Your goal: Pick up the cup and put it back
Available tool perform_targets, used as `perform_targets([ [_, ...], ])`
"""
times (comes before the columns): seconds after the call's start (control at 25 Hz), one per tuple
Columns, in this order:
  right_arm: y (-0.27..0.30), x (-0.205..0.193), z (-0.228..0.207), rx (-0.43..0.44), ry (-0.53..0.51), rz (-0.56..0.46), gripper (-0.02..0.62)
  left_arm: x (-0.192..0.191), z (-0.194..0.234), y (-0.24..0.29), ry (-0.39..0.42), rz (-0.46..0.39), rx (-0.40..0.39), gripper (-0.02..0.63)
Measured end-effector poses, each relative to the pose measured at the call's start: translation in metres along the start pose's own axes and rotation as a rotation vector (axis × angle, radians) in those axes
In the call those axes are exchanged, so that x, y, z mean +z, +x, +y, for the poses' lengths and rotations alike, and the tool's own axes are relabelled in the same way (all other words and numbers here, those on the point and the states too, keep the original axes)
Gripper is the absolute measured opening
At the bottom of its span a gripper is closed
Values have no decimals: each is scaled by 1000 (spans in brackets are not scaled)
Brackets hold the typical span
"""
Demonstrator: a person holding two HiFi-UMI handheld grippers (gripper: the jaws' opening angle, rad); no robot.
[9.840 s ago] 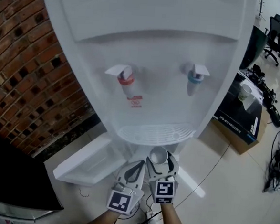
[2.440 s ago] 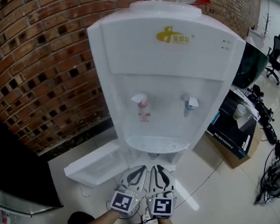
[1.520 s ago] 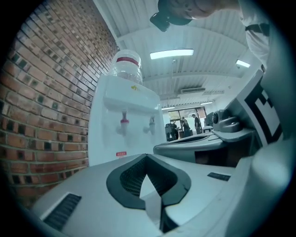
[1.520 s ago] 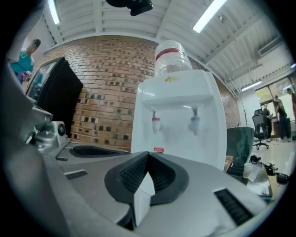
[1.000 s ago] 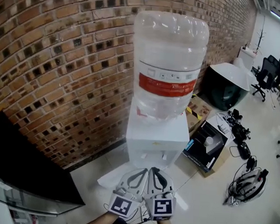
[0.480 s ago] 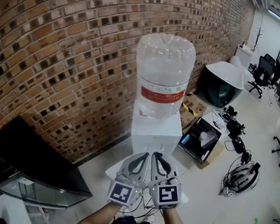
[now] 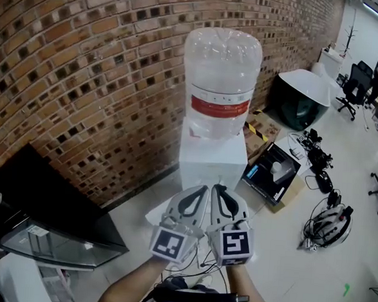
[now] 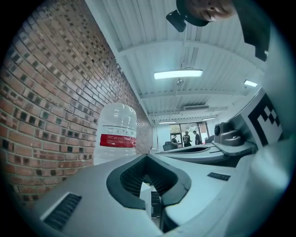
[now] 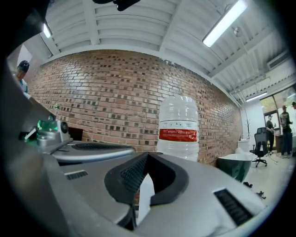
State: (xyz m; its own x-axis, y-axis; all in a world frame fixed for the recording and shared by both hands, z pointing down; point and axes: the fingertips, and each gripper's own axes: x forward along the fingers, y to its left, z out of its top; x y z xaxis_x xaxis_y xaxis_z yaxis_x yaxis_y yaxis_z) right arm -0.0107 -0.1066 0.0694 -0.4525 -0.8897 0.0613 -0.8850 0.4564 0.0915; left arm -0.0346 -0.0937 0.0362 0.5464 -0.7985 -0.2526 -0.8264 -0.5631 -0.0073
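Observation:
My two grippers are held up side by side at the bottom middle of the head view, in front of the white water dispenser (image 7: pixel 212 163). The left gripper (image 7: pixel 202 190) and the right gripper (image 7: pixel 218 189) both have their jaws together with nothing between them. In the left gripper view the left gripper (image 8: pixel 149 159) points at the clear bottle (image 8: pixel 116 134) with a red label. The right gripper (image 9: pixel 142 157) faces the same bottle (image 9: pixel 178 132). The bottle (image 7: pixel 221 78) stands on top of the dispenser. The task's cup is in none of the views, and the dispenser's taps are hidden.
A brick wall (image 7: pixel 84 75) runs behind the dispenser. A black glass cabinet (image 7: pixel 48 221) stands at the left. A dark box (image 7: pixel 271 179) lies right of the dispenser, with a dark tub (image 7: pixel 302 103) behind it. Cables and a helmet (image 7: pixel 329 225) lie on the floor at the right.
Both grippers have risen together and sit higher in the head view. The dispenser looks smaller and farther off. The jaws stay together.

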Motion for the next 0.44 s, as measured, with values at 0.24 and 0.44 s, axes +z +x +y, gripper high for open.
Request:
perform_targets([
  [0.24,-2,10,8,2,40,-17,2,9,1,-5,-4,-12,11,-9],
  [0.44,-6,4,8,13,-36,-6,2,11,2,-9,-1,-20,18,-9],
])
